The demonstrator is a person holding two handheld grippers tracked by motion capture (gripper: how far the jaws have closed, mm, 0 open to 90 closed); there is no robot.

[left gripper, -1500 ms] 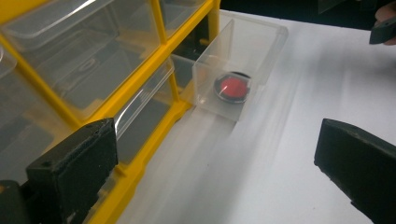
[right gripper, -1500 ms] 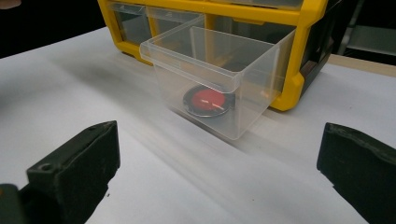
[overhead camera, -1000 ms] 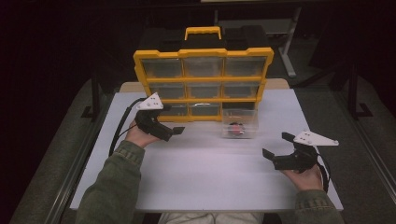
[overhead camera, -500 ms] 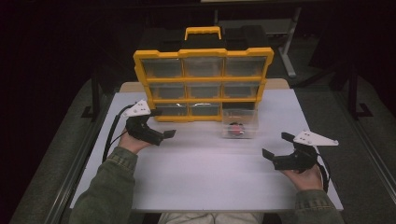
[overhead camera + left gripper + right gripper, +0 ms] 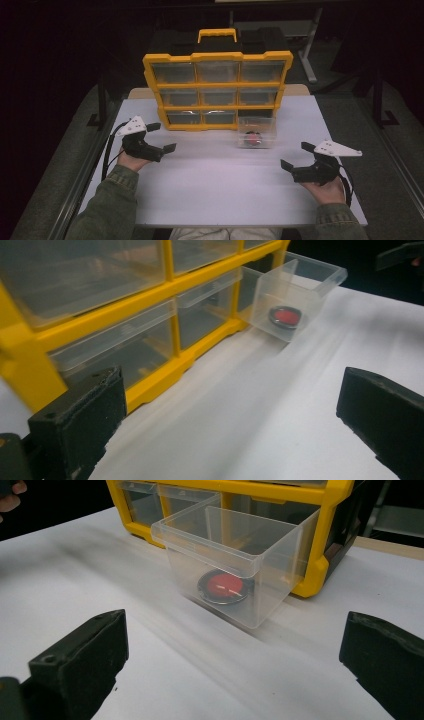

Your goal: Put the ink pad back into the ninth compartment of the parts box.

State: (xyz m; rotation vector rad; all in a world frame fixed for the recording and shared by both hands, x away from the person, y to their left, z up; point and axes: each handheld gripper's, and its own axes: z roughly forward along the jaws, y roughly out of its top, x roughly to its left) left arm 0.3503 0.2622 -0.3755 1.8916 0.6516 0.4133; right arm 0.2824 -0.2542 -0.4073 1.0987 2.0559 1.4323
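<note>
Both claws gape wide and empty: the left claw (image 5: 161, 137) near the yellow organizer (image 5: 218, 90), the right claw (image 5: 296, 156) well apart from it on the white bench (image 5: 210, 185). Between them, a clear drawer (image 5: 256, 132) stands pulled out against the organizer's base, holding a red-centred disc (image 5: 225, 586).

White rectangular tabletop (image 5: 220, 200) lying under dim light; grey carpeted floor (image 5: 400, 145) showing either side; black metal stand legs (image 5: 378, 107) standing right; pale metal frame (image 5: 310, 55) standing behind; darkness surrounding.
</note>
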